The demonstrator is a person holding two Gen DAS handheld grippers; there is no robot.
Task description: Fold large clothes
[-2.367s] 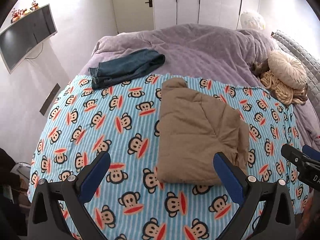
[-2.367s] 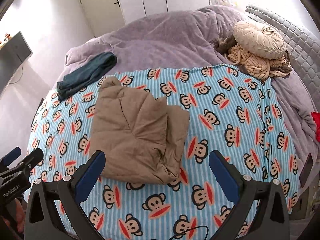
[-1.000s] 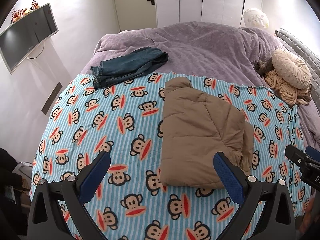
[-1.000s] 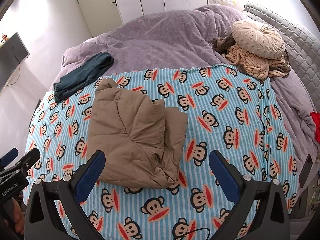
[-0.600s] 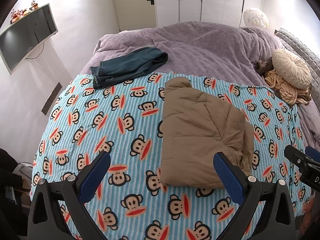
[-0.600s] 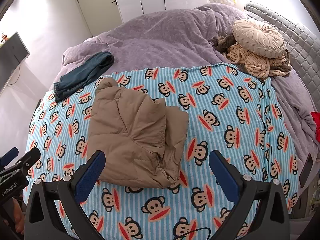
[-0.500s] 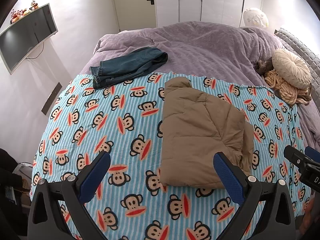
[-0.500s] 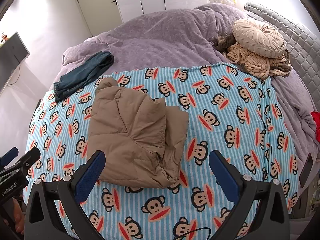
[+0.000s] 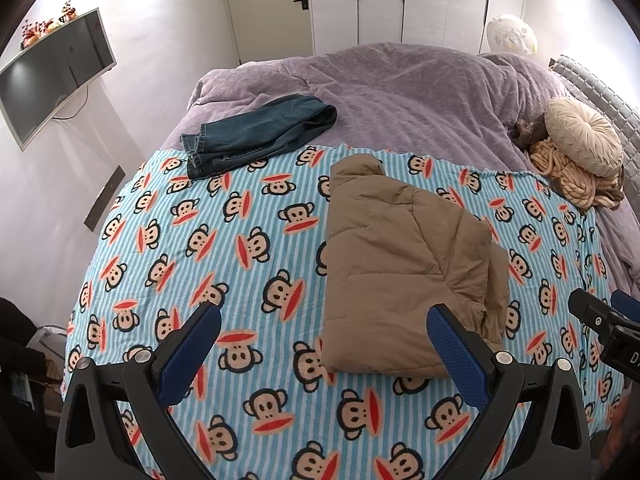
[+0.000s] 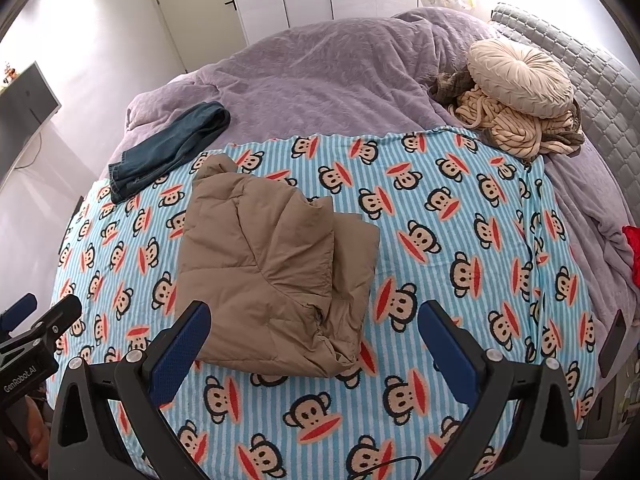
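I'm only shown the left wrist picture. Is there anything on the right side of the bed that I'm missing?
Observer: Yes. The right wrist view shows something red at the far right edge of the purple duvet.
Visitor: Anything else down there?
Observer: A flat dark object, perhaps a phone, sits just off the monkey blanket.
Visitor: Is the other gripper holding the brown jacket?
Observer: No. The right gripper is open and holds nothing; the jacket lies folded.

Monkey-print blanket (image 9: pixel 248 240) over purple duvet (image 9: pixel 400 92); round cream cushion (image 10: pixel 520 76) on chunky knit throw (image 10: pixel 504 128); wall TV (image 9: pixel 52 76); possibly phone (image 10: pixel 612 340) at edge.
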